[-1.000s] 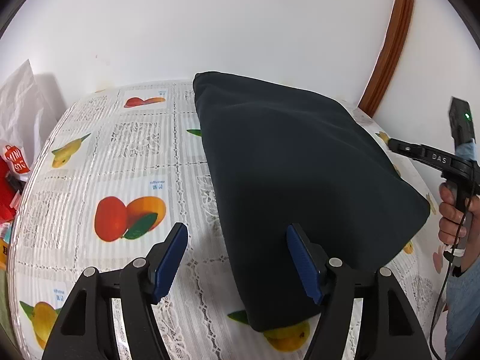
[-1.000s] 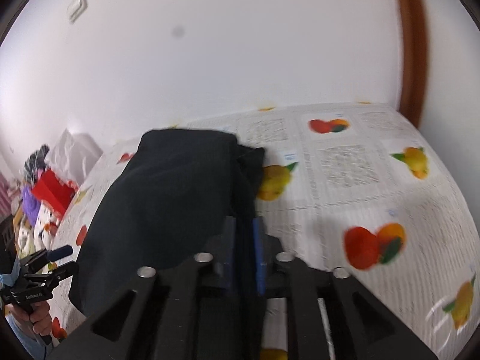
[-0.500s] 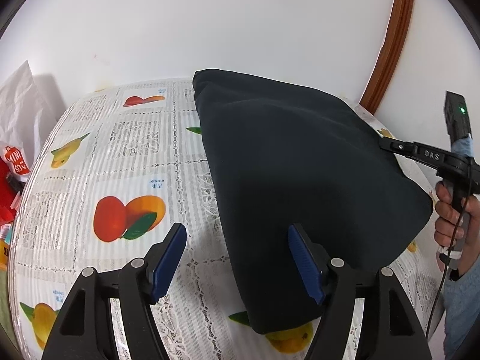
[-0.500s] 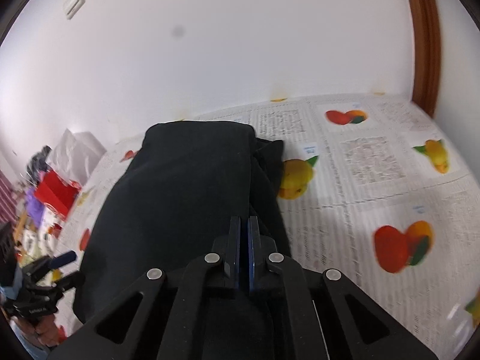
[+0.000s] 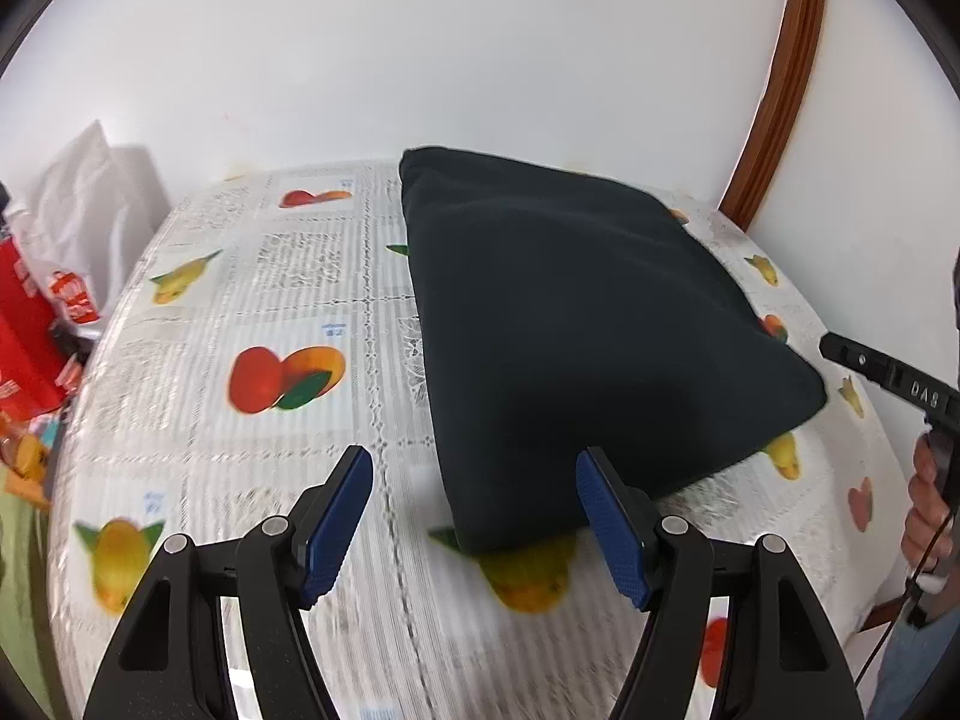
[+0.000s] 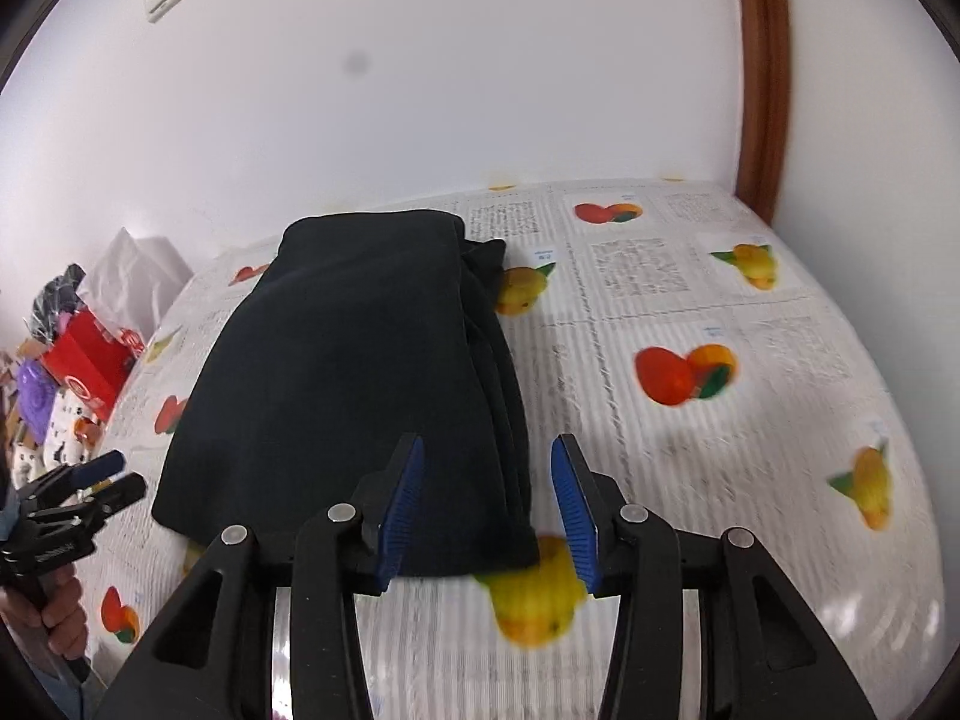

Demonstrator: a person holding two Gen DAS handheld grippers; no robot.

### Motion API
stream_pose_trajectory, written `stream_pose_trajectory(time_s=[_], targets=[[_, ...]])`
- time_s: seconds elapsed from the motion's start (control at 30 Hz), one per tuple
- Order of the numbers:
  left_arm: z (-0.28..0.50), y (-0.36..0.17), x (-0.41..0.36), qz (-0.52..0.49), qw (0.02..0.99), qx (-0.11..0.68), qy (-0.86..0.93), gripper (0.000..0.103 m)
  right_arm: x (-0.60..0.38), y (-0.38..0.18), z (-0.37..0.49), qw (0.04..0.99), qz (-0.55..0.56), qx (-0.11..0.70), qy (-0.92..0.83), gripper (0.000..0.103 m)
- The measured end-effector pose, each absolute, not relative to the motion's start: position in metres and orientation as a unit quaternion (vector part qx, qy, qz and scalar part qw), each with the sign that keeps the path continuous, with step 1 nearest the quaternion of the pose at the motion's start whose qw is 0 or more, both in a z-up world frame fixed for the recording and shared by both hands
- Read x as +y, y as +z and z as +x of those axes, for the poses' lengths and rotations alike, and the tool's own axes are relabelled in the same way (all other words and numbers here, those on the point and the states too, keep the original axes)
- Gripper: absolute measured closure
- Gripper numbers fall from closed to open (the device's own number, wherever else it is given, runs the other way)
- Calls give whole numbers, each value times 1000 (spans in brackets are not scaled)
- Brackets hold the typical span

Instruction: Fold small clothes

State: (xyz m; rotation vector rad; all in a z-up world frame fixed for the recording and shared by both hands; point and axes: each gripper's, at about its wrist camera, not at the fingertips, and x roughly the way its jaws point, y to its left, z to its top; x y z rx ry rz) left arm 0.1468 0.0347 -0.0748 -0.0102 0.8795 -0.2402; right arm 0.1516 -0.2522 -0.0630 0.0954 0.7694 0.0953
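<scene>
A black garment (image 5: 576, 324) lies folded in a flat stack on the table with the fruit-print cloth (image 5: 264, 312). My left gripper (image 5: 474, 516) is open and empty, just in front of the garment's near corner. In the right wrist view the garment (image 6: 354, 372) shows layered folds along its right edge. My right gripper (image 6: 486, 504) is open and empty, its jaws standing to either side of the garment's near right corner without holding it. The right gripper also shows at the right edge of the left wrist view (image 5: 882, 372).
A white wall runs behind the table, with a brown wooden door frame (image 5: 780, 78) at the right. Red boxes and white bags (image 5: 36, 312) are piled off the table's left side. The left gripper shows at the lower left of the right wrist view (image 6: 72, 498).
My right gripper opened and let go of the garment's edge, then drew back toward the near table edge. My left gripper stayed open and pulled back a little.
</scene>
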Motion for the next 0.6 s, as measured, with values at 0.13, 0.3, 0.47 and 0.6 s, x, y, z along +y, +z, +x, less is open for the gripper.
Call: stream_pose_trajectory(time_s=[0.13,0.3,0.47,0.6], targets=[[117,-50,31,5,909,404,-103,26,-242,-45,117,932,24,361,26,57],[70,-24,22,23,924,370,-94,16,-237,-16,64,947,29,321,5,45],[30,-12,14,30,933,347,-88,10,-229,-2,18,951,11,309,-16,27],[5,-5,12,30,938,335,-84,6,-223,2,-14,954,-13,295,-46,14]])
